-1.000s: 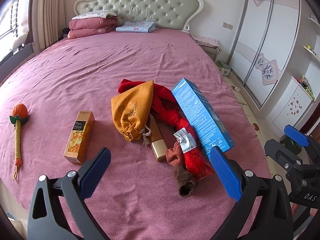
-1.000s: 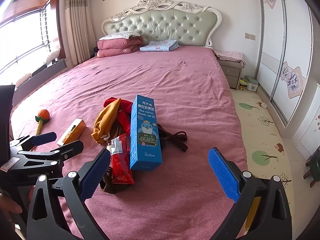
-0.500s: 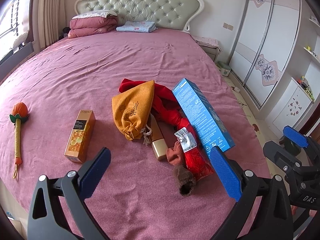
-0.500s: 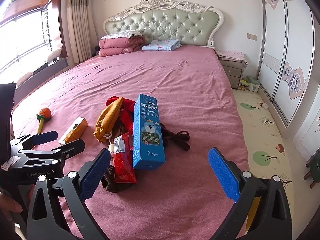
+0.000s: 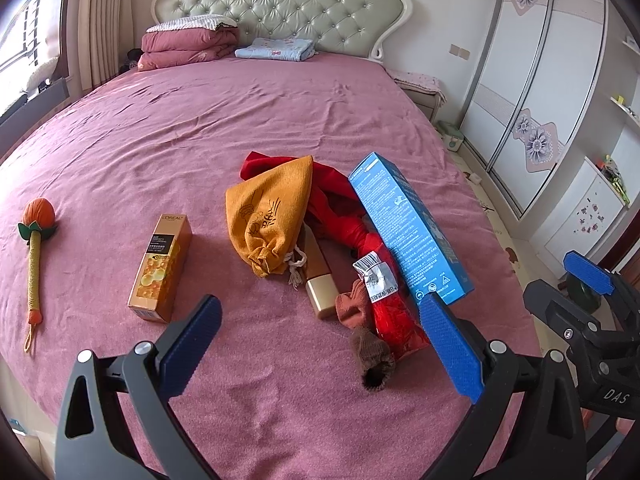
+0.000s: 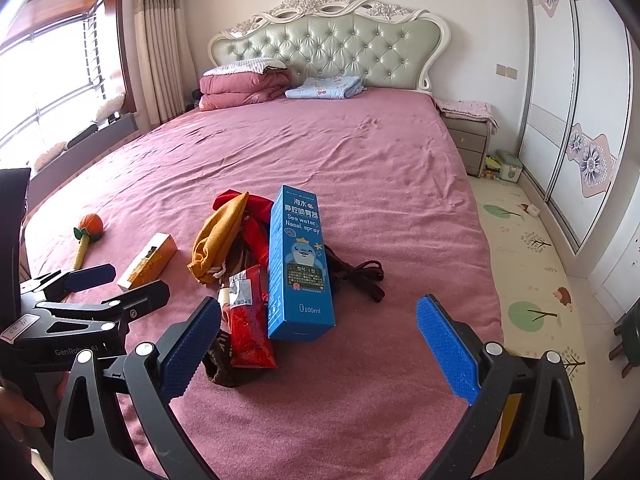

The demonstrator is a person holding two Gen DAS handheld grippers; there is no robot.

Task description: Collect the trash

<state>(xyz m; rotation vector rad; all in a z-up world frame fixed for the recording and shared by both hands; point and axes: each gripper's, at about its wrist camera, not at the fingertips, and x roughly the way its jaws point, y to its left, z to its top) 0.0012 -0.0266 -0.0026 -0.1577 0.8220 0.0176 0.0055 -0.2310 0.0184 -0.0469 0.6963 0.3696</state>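
The left hand-held gripper [image 5: 320,344] hovers low over the near edge of the bed [image 5: 280,120], its blue pads spread wide with nothing between them; the right hand-held gripper [image 6: 318,346] hangs the same way, jaws wide apart and empty, and shows in the left view at 3 o'clock. In the left view, just past the pads at 12 o'clock, a brown sock [image 5: 370,360] lies with its cuff toward the camera, touching a red packet [image 5: 394,312] that bears a barcode label. A gold tube [image 5: 318,280] lies just beside the sock at its 11 o'clock, partly under a yellow pouch [image 5: 272,220]. At 10 o'clock from the left hand-held gripper, apart from the pile, an orange box [image 5: 162,268] lies flat. A blue box [image 5: 408,236], labelled sea water nasal spray, rests tilted on the pile at 1 o'clock, leaning on red cloth [image 5: 340,204] that runs behind the pouch. In the right view a dark strap [image 6: 360,276] lies at the blue box's 3 o'clock. Far out at 9 o'clock lies an orange toy [image 5: 34,248] on a cord. At the bed's far end, at 12 o'clock, a folded quilt [image 5: 184,46] and a light blue cloth [image 5: 274,48] sit before the headboard [image 5: 280,12].
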